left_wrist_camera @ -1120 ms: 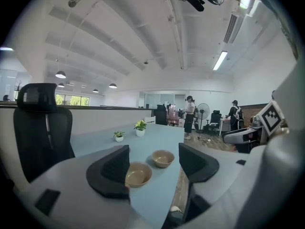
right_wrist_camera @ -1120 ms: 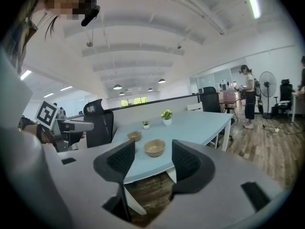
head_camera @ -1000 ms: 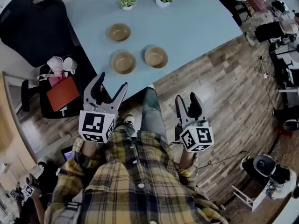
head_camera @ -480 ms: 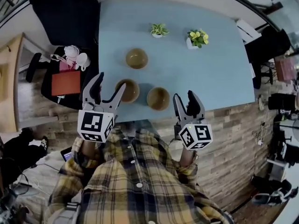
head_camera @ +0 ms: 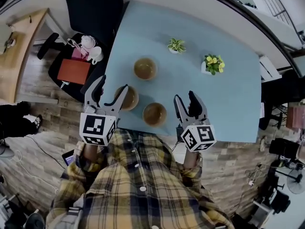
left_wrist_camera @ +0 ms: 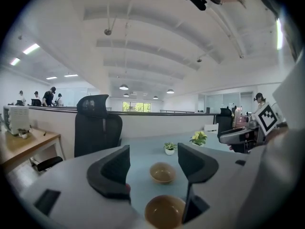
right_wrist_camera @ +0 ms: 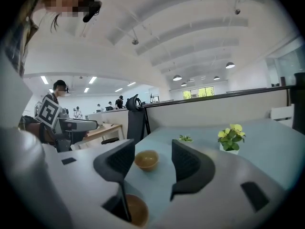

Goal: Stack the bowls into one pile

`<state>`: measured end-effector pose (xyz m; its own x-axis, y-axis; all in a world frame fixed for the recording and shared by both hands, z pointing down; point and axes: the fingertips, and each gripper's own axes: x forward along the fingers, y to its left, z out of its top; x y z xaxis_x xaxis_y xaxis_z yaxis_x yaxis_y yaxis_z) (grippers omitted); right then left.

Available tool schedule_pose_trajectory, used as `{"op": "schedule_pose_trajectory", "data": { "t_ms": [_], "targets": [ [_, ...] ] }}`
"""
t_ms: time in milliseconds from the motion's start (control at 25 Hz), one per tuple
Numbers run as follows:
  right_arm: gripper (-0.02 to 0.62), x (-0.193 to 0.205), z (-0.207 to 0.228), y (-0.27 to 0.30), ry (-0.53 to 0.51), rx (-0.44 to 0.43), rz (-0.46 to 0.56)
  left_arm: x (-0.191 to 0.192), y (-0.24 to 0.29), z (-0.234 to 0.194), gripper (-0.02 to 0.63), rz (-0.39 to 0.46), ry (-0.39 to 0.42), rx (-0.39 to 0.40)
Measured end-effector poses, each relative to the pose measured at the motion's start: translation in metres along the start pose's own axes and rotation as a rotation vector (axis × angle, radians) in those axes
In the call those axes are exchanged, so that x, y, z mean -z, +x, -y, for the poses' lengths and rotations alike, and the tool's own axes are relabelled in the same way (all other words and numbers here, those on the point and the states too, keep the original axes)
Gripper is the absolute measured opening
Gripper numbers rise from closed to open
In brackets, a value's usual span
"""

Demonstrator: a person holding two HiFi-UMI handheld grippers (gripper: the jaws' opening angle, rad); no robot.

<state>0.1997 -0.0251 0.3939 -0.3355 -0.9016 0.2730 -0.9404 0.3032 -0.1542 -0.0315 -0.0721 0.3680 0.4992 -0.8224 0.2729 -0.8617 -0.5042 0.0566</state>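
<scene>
Three bowls stand apart on the tabletop (head_camera: 224, 99), and none is stacked. The far bowl (head_camera: 145, 68) is near the middle. The left bowl (head_camera: 127, 98) and the right bowl (head_camera: 154, 114) are close to the near edge. Each is round and sits upright with its mouth up.

One second ago the bowls were well ahead of both tools. Now they are much closer to the person. In the head view the left tool (head_camera: 112, 87) overlaps the left bowl, and the right tool (head_camera: 185, 100) is just beside the right bowl. The tabletop has also turned in the view. Both tools are as before, with jaws wide apart and gripping nothing. Through each gap only bowls lying on the tabletop are seen.

The tabletop is pale blue. At its far side stand a green plant (head_camera: 177, 45) and a yellow-flowered plant (head_camera: 213, 63). Beyond it is a black chair (head_camera: 90, 8), and beside that a red bag (head_camera: 73, 71). The floor is wooden, and a wooden desk (head_camera: 19, 46) stands at the left. The room is an open office with a white ceiling.
</scene>
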Motion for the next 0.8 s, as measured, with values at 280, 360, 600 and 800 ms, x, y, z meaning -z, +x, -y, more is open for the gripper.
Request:
{"op": "schedule_pose_trajectory", "data": {
  "t_ms": [280,360,600,800],
  "targets": [
    [0.225,0.003,-0.003,0.012,0.005,-0.02,-0.019,-0.003,0.005,-0.008,0.305,0.007,-0.002,-0.015],
    [0.225,0.002,-0.003,0.015,0.007,-0.012,-0.027,-0.004,0.008,-0.01,0.303,0.004,-0.005,-0.007],
    [0.225,0.005,-0.004,0.022,0.01,-0.004,-0.051,-0.003,0.018,-0.015,0.302,-0.014,-0.003,0.018],
    [0.225,0.011,-0.005,0.028,0.012,-0.012,-0.078,0.006,0.026,-0.014,0.3,-0.047,-0.003,0.034]
  ]
}}
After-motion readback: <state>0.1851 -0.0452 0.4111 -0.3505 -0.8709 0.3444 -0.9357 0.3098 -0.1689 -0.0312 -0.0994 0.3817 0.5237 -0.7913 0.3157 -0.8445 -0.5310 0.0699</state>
